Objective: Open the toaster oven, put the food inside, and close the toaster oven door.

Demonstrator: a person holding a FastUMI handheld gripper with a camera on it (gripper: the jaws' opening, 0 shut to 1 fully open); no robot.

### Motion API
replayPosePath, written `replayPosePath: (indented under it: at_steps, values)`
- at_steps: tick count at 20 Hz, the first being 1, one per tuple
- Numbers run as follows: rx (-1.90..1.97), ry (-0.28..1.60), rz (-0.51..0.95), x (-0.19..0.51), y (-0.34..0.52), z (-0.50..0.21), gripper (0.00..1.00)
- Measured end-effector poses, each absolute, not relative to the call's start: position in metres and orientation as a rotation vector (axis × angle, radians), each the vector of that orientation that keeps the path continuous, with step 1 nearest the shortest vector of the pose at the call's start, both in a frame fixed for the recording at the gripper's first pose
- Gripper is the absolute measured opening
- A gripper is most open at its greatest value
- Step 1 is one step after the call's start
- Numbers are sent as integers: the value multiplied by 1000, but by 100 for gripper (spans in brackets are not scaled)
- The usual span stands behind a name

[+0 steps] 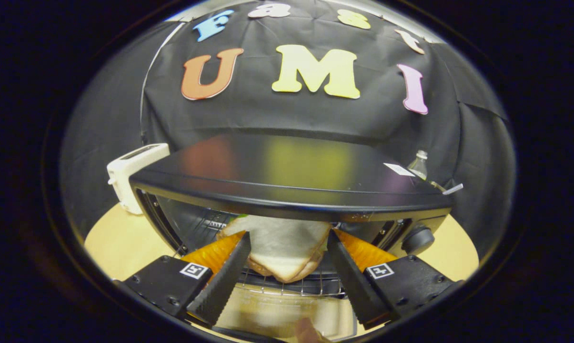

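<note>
Our tongs stand spread wide on either side of the sandwich lying on the wire rack inside the open toaster oven, fingertips apparently not pressing it, while at two o'clock we see a small unreadable white label on the oven's top.

A white pop-up toaster stood on the round pale wooden table, against the black cloth wall. On the opposite side, near the same wall, a small clear bottle stood upright with a capped top.
</note>
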State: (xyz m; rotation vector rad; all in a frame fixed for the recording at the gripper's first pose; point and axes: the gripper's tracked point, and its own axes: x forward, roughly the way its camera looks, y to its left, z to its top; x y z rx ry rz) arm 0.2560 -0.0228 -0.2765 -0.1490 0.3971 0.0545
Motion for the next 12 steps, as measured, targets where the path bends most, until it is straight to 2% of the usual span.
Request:
replayPosePath:
  at_steps: [5,12]
  values:
    - [-107,420,61,223,-23,-272,100]
    - [-35,460,77,142,-20,-295,100]
